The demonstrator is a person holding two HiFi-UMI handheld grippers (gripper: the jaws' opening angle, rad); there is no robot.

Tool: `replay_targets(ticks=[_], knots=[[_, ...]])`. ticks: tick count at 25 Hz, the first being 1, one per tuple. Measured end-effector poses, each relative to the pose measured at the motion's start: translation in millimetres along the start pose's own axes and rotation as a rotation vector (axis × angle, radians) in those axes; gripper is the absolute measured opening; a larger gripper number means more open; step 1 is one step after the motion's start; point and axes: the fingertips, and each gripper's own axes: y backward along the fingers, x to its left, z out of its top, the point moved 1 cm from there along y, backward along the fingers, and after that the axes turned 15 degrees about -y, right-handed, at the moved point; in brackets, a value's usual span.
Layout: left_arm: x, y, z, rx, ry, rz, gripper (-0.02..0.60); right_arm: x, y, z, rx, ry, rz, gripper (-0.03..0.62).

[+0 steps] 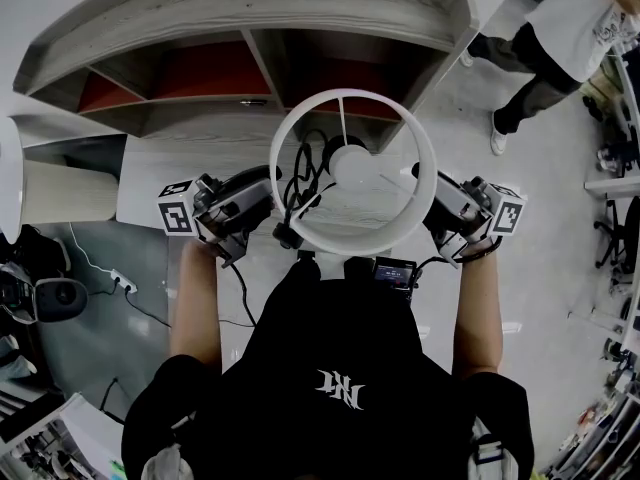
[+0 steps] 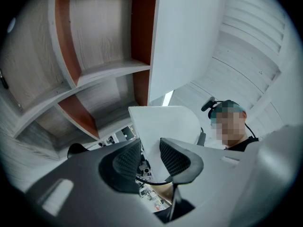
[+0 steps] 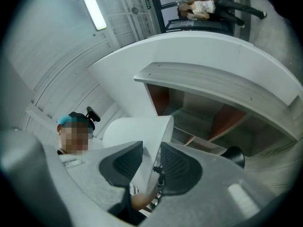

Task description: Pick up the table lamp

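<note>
While the table lamp [image 1: 358,166] is held upright before the shelf [image 1: 200,68], shade opening upward, the left gripper [image 2: 150,157] and right gripper [image 3: 151,162] close their fingers [image 2: 174,156] on 2 opposite shade walls.

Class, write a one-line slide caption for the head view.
Left gripper and right gripper clamp opposite sides of the white shade, holding the table lamp before a wooden shelf unit.
</note>
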Motion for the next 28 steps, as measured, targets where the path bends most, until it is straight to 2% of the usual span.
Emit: replay_targets(ticks=[12, 28], knots=[[2, -1, -2, 0.005, 0.014, -0.003, 0.123, -8, 7, -1, 0.014, -0.013, -0.004, 0.120], [3, -4, 0, 0.040, 0.044, -0.039, 0.121, -4, 10, -5, -0.039, -0.007, -0.009, 0.120]])
